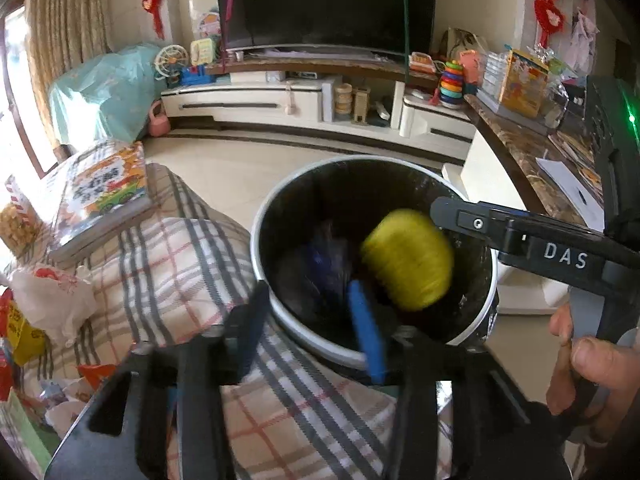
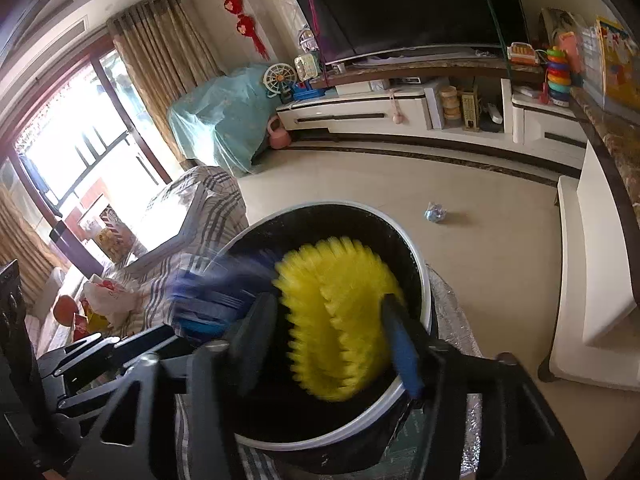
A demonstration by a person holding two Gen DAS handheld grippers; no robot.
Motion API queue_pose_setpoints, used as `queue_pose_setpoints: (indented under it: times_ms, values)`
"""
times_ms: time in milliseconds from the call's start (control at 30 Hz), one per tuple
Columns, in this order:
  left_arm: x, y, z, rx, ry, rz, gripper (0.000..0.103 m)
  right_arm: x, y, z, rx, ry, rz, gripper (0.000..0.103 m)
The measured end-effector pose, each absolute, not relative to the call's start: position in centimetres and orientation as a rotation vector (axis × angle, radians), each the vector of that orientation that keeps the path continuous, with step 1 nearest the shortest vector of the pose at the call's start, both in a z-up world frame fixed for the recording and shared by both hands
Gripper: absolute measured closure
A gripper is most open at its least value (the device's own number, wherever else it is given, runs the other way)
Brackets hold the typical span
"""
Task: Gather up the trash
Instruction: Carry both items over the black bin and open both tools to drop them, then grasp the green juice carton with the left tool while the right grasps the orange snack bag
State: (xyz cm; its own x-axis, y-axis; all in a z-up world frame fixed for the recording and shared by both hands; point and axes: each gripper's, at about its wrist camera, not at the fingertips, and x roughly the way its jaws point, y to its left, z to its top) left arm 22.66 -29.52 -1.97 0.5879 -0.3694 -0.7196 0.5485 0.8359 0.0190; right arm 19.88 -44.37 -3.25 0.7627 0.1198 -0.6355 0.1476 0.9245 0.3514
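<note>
**Trash dropping into the bin, both tongs spread above it**

Tongs of both hands hang over the mouth of the dark, white-rimmed bin point(image 1: 490, 300), which stands on the floor tight against the plaid-covered sofa point(image 1: 168, 256), presumably so that litter gathered from the seat has a short way to go; holding each tool right above the opening means that whatever is let go lands inside rather than on the tiles.

Nearest in its own view, the left tongs point(image 1: 312, 320) stand partly open with nothing between their pads; just past them a blurred blue wrapper point(image 1: 324, 264) sits within the bin, apparently in mid-fall. The right tongs point(image 2: 332, 332) are spread wider; the yellow bristly brush head point(image 2: 340, 320) lies between their pads, blurred and seemingly released, though contact with the right-hand pad cannot be ruled out; in the left camera the same yellow piece shows well down inside the rim, beside the right tool's arm and the person's hand point(image 1: 592, 360) on its handle.

Farther off, more wrappers and a white plastic bag point(image 1: 52, 300) lie on the sofa; a small crumpled scrap point(image 2: 436, 213) rests alone on the floor well beyond the bin, so collecting looks unfinished; the TV stand and dark screen close the room behind.
</note>
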Motion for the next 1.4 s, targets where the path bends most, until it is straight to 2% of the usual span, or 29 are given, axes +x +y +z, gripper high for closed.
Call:
queue_pose_setpoints:
  times_ms: [167, 300, 433, 633, 1067, 1133, 1300, 1400]
  values:
    - [21.7, -27.5, -2.1, 0.224, 0.777, -0.515, 0.048, 18.8, -44.0, -2.7, 0.410, 0.680, -0.018, 0.028]
    - [20.2, -25.4, -2.5, 0.191, 0.781, -0.488, 0.041, 17.7, -43.0, -2.3, 0.412, 0.657, -0.007, 0.018]
    - [19.0, -23.1, -2.8, 0.160, 0.790, -0.459, 0.041, 16.6, -41.2, -2.1, 0.408, 0.644, 0.013, 0.012]
    - [17.4, -19.0, -3.5, 0.098, 0.806, -0.401, 0.039, 15.2, -38.4, -2.4, 0.414, 0.648, 0.057, 0.009]
    - [14.2, -12.4, -4.4, 0.025, 0.794, -0.299, 0.036, 13.6, -32.3, -3.6, 0.370, 0.677, 0.131, 0.008]
    - [13.8, -11.6, -4.6, 0.018, 0.796, -0.278, 0.033, 13.5, -31.4, -3.9, 0.364, 0.688, 0.144, 0.008]
    - [13.6, -9.0, -5.1, -0.030, 0.810, -0.204, 0.017, 13.6, -29.4, -4.3, 0.344, 0.709, 0.173, 0.008]
    - [13.7, -7.6, -5.4, -0.060, 0.814, -0.167, 0.014, 13.7, -28.2, -4.5, 0.331, 0.718, 0.194, 0.003]
